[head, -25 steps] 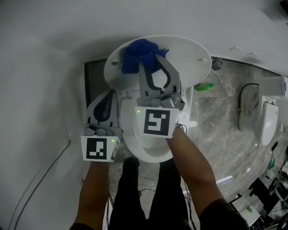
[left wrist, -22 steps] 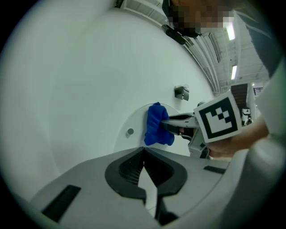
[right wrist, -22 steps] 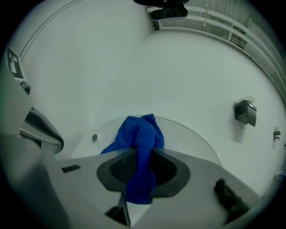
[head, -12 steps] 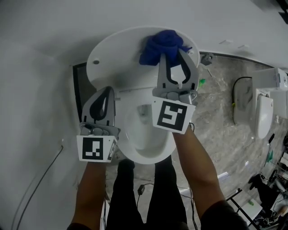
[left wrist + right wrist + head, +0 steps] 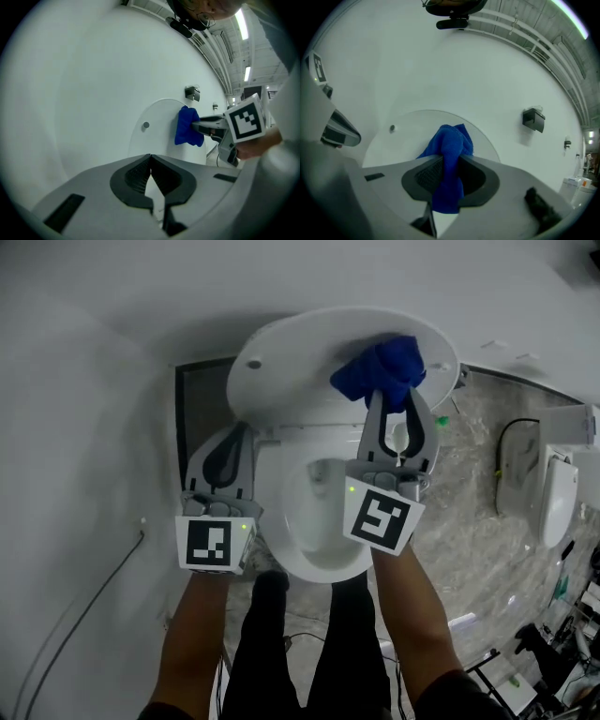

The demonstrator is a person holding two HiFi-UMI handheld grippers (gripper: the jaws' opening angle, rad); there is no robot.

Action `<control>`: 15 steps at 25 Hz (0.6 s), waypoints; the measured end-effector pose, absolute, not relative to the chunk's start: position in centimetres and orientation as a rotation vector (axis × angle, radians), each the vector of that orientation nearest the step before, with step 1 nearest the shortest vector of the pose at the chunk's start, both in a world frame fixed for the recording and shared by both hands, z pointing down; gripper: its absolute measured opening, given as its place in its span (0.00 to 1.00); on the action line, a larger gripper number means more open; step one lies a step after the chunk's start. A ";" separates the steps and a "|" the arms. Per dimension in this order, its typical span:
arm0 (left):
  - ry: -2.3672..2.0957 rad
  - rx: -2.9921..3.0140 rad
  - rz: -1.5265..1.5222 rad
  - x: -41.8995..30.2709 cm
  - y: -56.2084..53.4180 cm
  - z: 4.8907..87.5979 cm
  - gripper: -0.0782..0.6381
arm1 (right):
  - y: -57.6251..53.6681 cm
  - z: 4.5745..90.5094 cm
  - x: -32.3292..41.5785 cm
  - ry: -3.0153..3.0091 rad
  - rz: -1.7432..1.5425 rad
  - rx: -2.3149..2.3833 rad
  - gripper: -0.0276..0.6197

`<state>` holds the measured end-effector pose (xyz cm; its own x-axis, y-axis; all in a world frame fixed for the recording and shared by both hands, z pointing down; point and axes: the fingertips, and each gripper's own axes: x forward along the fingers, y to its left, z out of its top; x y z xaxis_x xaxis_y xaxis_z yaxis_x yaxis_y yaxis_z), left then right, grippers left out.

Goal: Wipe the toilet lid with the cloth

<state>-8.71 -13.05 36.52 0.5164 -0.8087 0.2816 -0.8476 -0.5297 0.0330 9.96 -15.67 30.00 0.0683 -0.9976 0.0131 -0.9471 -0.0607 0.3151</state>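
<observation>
Floor: grey marbled stone [image 5: 450, 493], showing to the right of the toilet and in front of it.
Dark strip: a dark panel [image 5: 202, 399] of floor left of the toilet, running up to the white wall.
Toilet: white [image 5: 286, 540], standing on the floor against the wall, between the dark strip and the stone.
Green thing: small [image 5: 441, 421], on the stone just beside the toilet's right side; too small to tell what it is.
Cable: black [image 5: 500, 465], looping over the stone near a second white fixture [image 5: 555, 498] at the right edge.
Shoe: dark [image 5: 272, 582], on the floor at the bowl's front.
Clutter: dark stands [image 5: 544, 643] at the lower right, too small to tell.
</observation>
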 end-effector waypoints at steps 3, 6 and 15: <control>-1.442 2.575 0.345 -10.2 -12.6 36.8 0.13 | -14.5 32.0 5.1 -2.065 -0.280 1.992 0.18; -1.451 2.560 0.353 -11.6 -12.0 37.4 0.12 | -13.6 35.3 0.4 -2.102 -0.219 1.789 0.18; -1.474 2.503 0.392 -14.8 -10.6 38.8 0.12 | -17.8 38.8 -6.9 -2.181 -0.234 1.671 0.18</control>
<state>-14.76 -10.64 38.78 0.4644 -0.8214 0.3312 -0.8773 -0.4778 0.0453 -6.93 -17.79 38.84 -0.2195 -0.9554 0.1976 -0.8919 0.2786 0.3563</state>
